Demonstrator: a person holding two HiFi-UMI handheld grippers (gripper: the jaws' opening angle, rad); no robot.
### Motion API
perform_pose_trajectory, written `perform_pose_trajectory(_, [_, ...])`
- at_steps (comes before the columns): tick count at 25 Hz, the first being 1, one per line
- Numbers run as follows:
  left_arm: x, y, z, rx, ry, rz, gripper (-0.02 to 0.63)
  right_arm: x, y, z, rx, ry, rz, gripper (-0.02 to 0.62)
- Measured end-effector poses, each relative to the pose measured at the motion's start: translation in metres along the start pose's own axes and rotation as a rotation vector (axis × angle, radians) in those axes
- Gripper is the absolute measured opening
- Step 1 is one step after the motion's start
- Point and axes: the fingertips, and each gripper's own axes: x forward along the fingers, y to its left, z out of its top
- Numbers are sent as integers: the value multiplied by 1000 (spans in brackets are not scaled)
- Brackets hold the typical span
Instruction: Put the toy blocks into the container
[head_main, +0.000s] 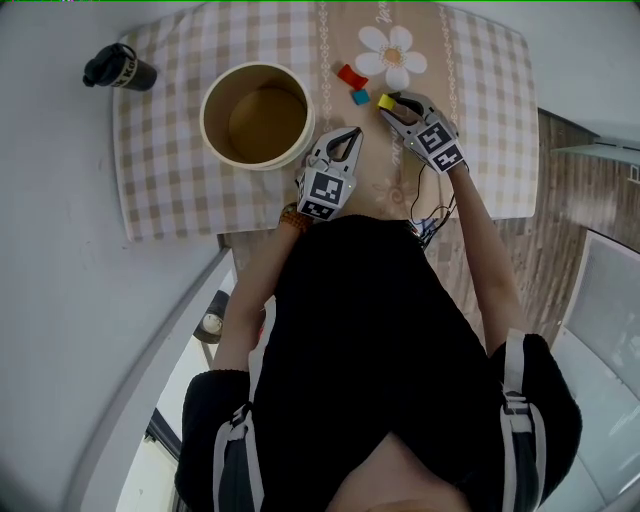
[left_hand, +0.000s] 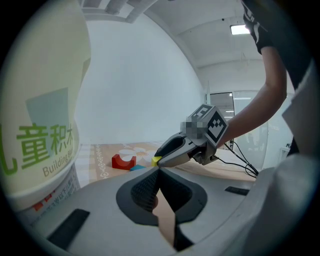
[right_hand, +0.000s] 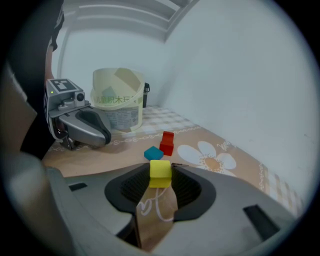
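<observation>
Yellow block (right_hand: 160, 175) sits clamped in right gripper (right_hand: 160, 168); left gripper (left_hand: 159, 170) is closed, empty. Pickup step: next, lift it over the toy-block bucket (head_main: 207, 118) near the table's left edge.

The left gripper view's edge cuts off the container (left_hand: 40, 125); only part of its printed wall shows. There the tips of the right hand-held gripper (left_hand: 159, 160) cover nearly all of the yellow block (left_hand: 155, 160), and the blue block (left_hand: 136, 168) is a sliver behind the left hand-held gripper (left_hand: 159, 171). In the head view the person's body (head_main: 370, 330) hides the near edge of the table (head_main: 170, 180). In the right gripper view the container half hides a dark bottle (right_hand: 145, 95).
</observation>
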Motion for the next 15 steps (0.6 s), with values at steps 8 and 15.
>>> perform_pose_trajectory(8, [0, -1, 1, 3, -2, -1, 11, -27, 0, 82, -16, -176, -25, 141])
perform_pose_trajectory(15, [1, -1, 2, 2, -3, -3, 11, -49, 24, 193, -96, -374, 19, 141])
